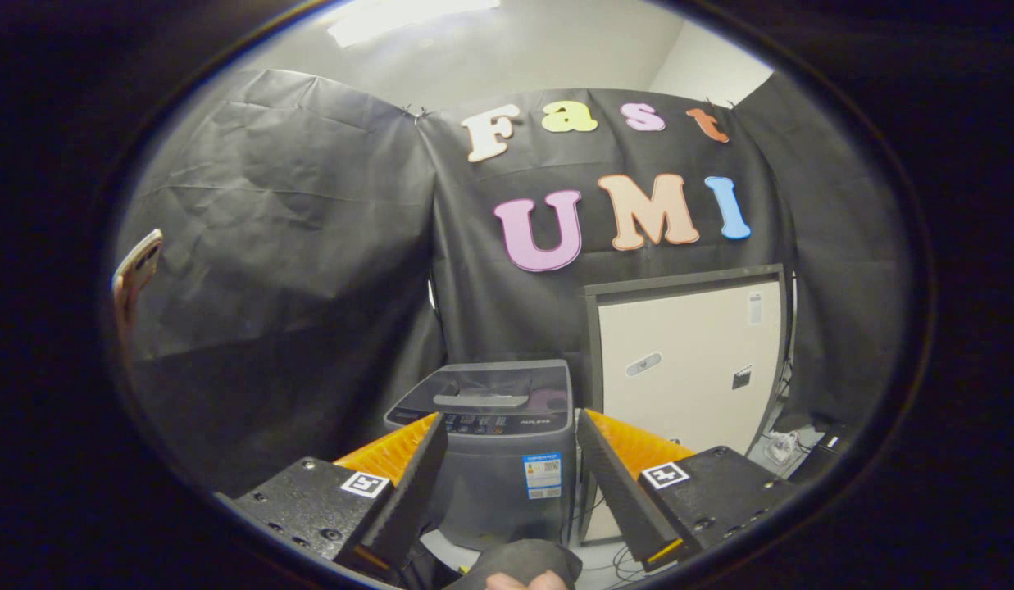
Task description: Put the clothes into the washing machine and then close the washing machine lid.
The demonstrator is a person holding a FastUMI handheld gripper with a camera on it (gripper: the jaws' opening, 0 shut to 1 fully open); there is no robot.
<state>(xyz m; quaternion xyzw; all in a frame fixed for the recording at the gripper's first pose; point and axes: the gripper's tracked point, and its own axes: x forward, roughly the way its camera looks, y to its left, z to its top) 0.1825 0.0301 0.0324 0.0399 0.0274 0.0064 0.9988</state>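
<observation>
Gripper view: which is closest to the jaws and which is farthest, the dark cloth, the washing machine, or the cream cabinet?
The gripper is open, its jaws holding nothing.
1. Dark cloth: nearest, low between the jaws, fingertips under it.
2. Washing machine: just ahead of the jaws, lid shut.
3. Cream cabinet: farthest, behind the machine on its right, against the booth wall.

We see the gripper (pixel 512 426) with fingers spread apart, empty; beyond them stands the grey top-loading washing machine (pixel 494 459), lid closed.

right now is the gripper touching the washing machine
Apart. The gripper view shows the open gripper held back from the washing machine, which stands beyond its fingers with its lid down.
</observation>
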